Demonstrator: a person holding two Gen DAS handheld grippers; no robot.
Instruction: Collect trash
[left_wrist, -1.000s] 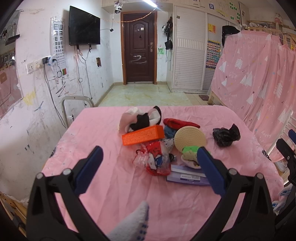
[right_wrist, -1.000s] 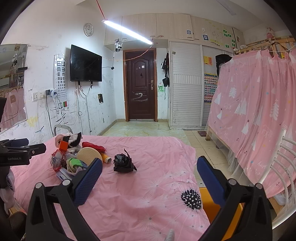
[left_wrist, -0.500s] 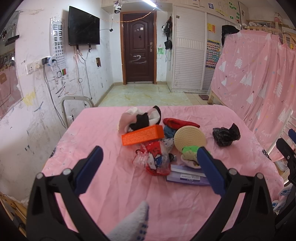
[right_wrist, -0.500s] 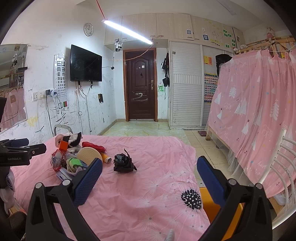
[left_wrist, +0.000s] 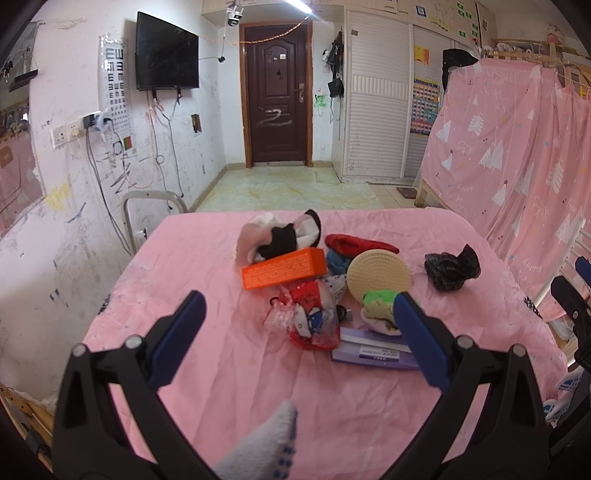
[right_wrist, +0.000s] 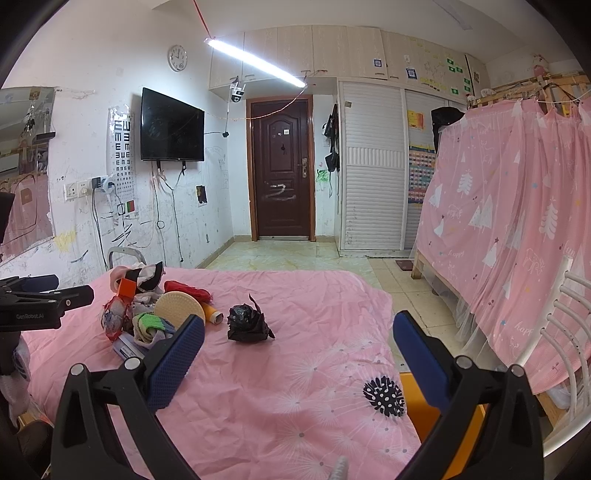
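A pile of items lies on the pink-covered table. A crumpled red and clear plastic wrapper sits at the pile's near side. A crumpled black plastic bag lies apart to the right; it also shows in the right wrist view. My left gripper is open and empty, held above the table just short of the wrapper. My right gripper is open and empty, to the right of the table, with the black bag ahead of its left finger.
The pile holds an orange box, a tan round brush, a green sock, purple booklets, red cloth and pink-black clothing. An orange bin stands at the table's right edge. A pink curtain hangs on the right.
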